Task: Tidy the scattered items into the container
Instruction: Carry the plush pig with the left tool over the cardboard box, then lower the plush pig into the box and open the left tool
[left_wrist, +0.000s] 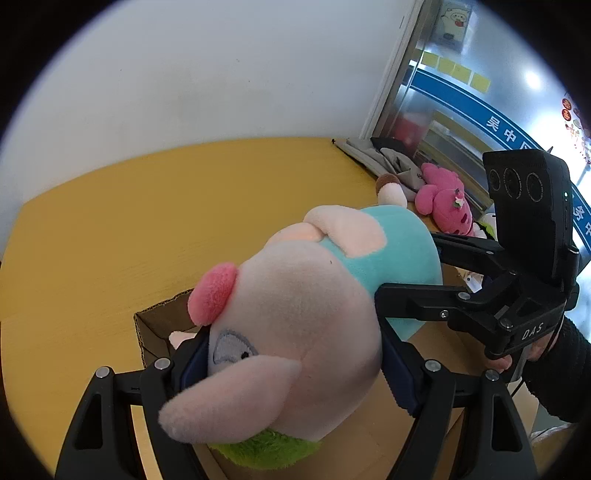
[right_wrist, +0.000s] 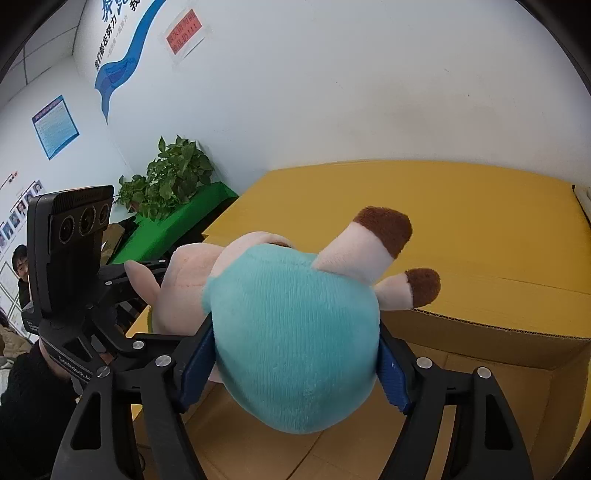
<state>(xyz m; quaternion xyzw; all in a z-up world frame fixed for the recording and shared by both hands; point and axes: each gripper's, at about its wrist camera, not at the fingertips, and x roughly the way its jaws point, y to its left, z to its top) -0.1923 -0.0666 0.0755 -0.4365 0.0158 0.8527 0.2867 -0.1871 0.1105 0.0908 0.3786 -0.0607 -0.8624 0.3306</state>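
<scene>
You have the pig plush carried by both sets of tongs at once, above the open cardboard box that sits on the yellow counter.

Your left tongs are clamped on its head, blue pads pressing in on either side. Your right tongs are closed on its teal body, pads dented into the fabric.

The left wrist view gives you the face: the embroidered eye, the pink cheek, an ear hanging toward the camera. It also shows a green plush under the head, and a pink plush with grey cloth farther along the counter. Neither appears in the right wrist view.

The right wrist view shows the box's corrugated far wall and floor, plus the 2 brown-tipped legs sticking up and away.

The plush lies roughly level, its long axis running from 1 pair of tongs to the other: head at your left, legs at your right.
</scene>
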